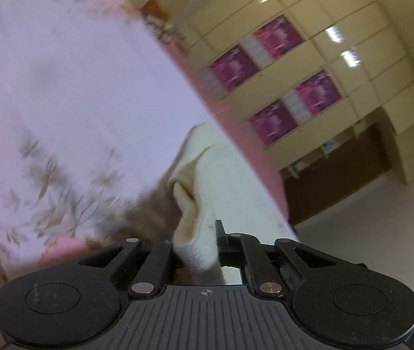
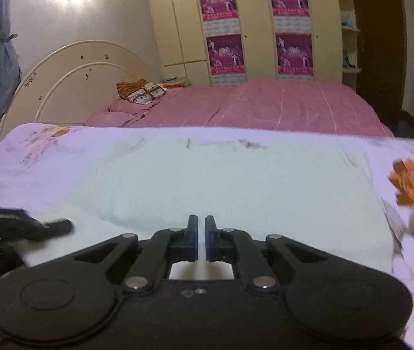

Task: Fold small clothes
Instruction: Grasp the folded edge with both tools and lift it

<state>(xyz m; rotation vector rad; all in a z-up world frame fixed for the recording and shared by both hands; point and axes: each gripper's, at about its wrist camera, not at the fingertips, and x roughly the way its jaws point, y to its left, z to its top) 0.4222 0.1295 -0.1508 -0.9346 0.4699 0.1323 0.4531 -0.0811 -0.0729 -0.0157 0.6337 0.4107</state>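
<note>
Cream garment [image 1: 215, 175], fuzzy knit, is bunched up in the left gripper [image 1: 198, 250]; jaws clamped shut on a fold of it, cloth hanging towards the pink edge of the floral sheet [image 1: 61, 73]. Left view is tilted & blurred, so can't tell how much of the garment lies flat. Right gripper [image 2: 201, 239] is closed w/ only a slit between the blue pads [image 2: 195, 242], nothing in it, over the pale middle of the sheet. Pink bed [image 2: 265, 105] & wardrobe [image 2: 253, 23] sit beyond the far edge.
</note>
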